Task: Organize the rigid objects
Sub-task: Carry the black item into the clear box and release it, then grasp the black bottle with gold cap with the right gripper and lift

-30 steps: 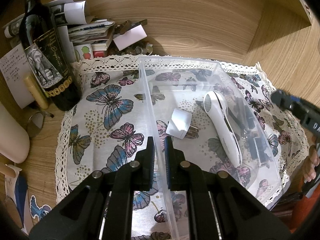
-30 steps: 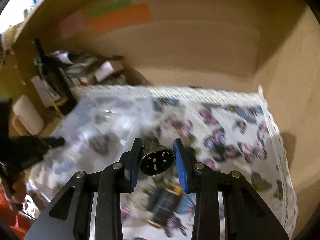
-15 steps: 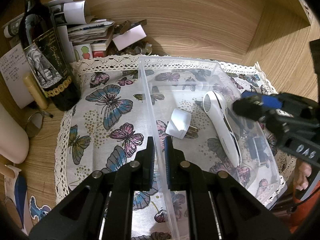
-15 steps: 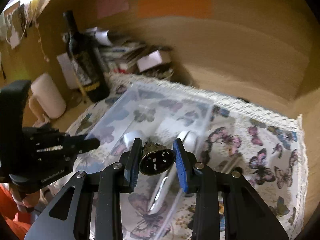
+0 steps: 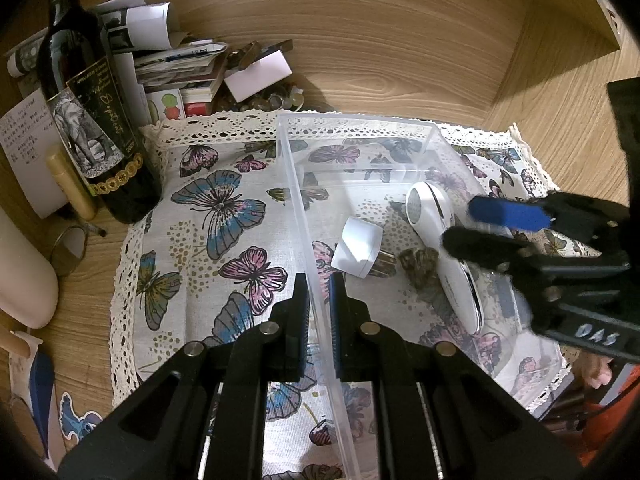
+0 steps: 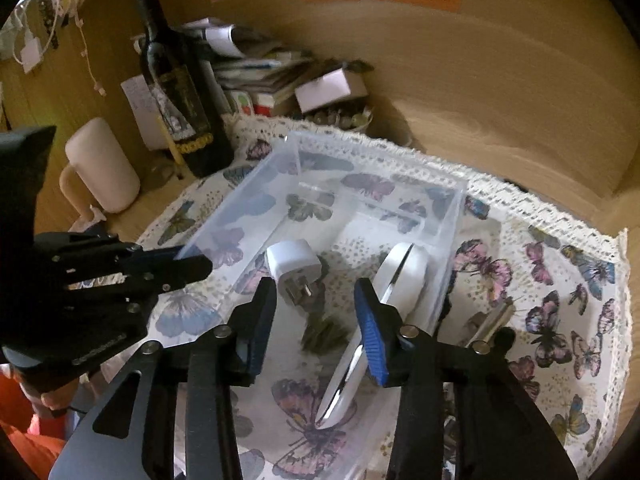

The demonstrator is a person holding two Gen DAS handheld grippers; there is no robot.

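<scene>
Left wrist view first: the left gripper (image 5: 318, 304) sat at the bottom center of the frame, its jaws pinched on the left wall of the clear plastic bin (image 5: 298, 196), one finger either side of it. The bin rested on a butterfly-print cloth (image 5: 208, 216) with a lace edge. Inside the bin, mid-frame, lay a white plug adapter (image 5: 357, 247), with a brownish pinecone-looking thing (image 5: 420, 266) just right of it, kinda blurry, and a long white handheld device (image 5: 442, 254) touching or nearly touching that. The right gripper (image 5: 478, 224) came in from the right edge over the bin, jaws spread and nothing between them. A dark wine bottle (image 5: 92, 136) stood in the upper left beside a messy pile of papers (image 5: 176, 68).

Right wrist view: the right gripper (image 6: 316, 320) was at bottom center, jaws wide apart and empty, hovering above the bin (image 6: 452, 236). Between the fingers you could see the pinecone thing (image 6: 322, 330), smeared with blur, lying on the bin floor. The plug adapter (image 6: 294, 266) sat just above it in the frame, prongs pointing down-right. The white device (image 6: 384, 308) ran diagonally on the right side of the bin. The left gripper (image 6: 182, 262) was at the left edge, clamped on the bin's near-left corner wall. The bottle (image 6: 176, 88) and a cream mug (image 6: 102, 164) stood in the upper left.
</scene>
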